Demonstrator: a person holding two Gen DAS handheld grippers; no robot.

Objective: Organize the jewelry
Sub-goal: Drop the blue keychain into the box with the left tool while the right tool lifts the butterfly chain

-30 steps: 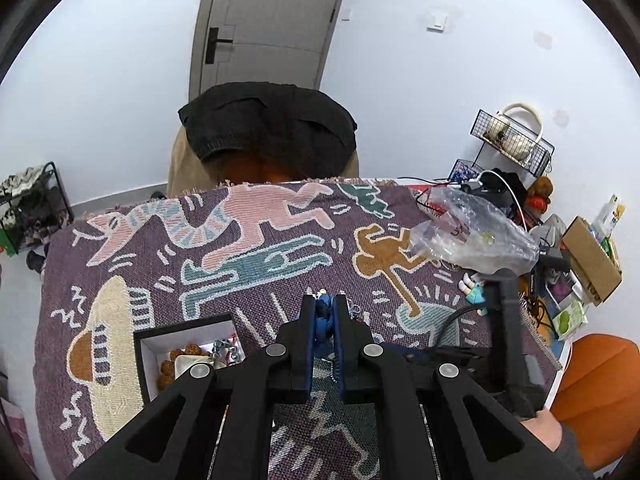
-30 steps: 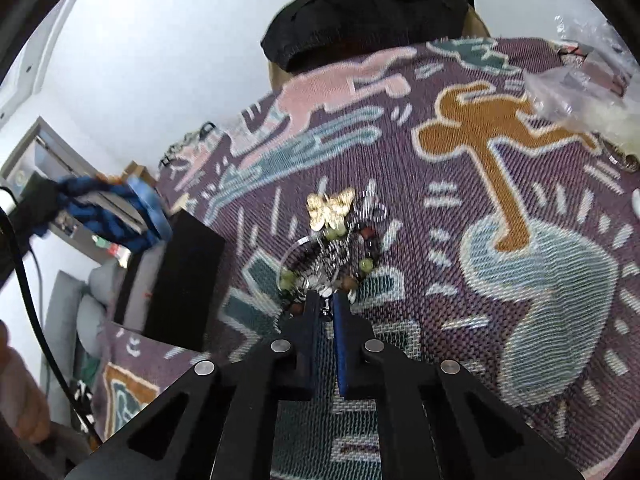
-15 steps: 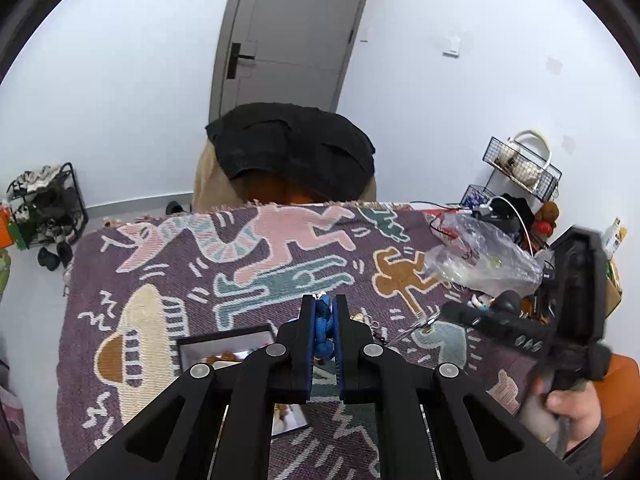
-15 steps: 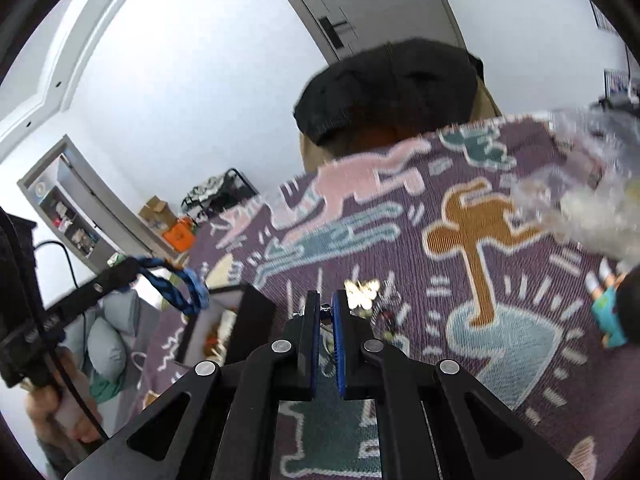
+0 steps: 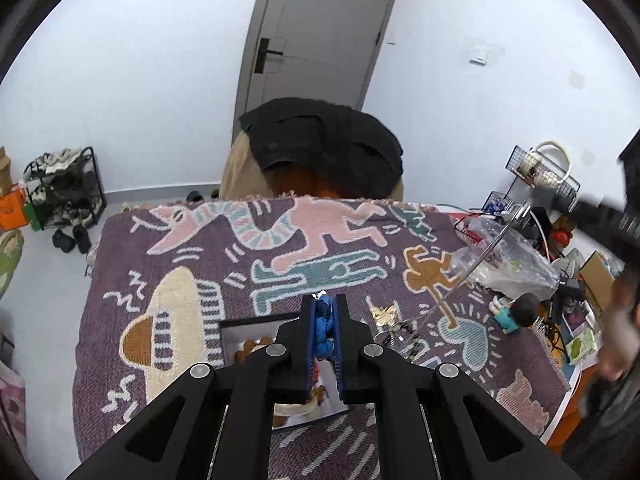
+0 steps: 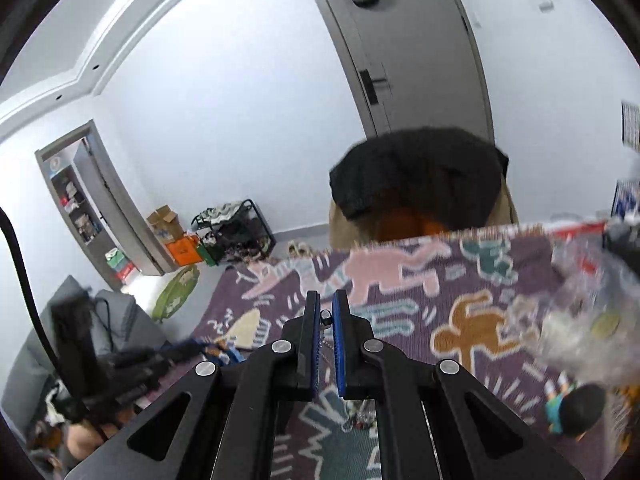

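Observation:
My left gripper (image 5: 325, 309) is shut on a blue braided bracelet (image 5: 323, 326) and holds it above a black jewelry box with a white lining (image 5: 256, 334) that has brown beads in it. My right gripper (image 6: 326, 307) is shut on a thin silver chain (image 6: 326, 316) and has lifted it high above the table. The chain shows in the left wrist view as a taut thin line (image 5: 486, 254). A small pile of jewelry with a gold butterfly piece (image 5: 384, 314) and beaded bracelets lies right of the box.
A patterned purple blanket (image 5: 192, 264) covers the table. A clear plastic bag (image 5: 504, 264) and a small figurine (image 5: 516, 314) lie at the right. A chair with a black jacket (image 5: 324, 148) stands behind the table. Cluttered shelves are at the far right.
Both grippers have risen. The right one lifted the silver chain up and away from the jewelry pile. The left one moved over the box with the blue bracelet.

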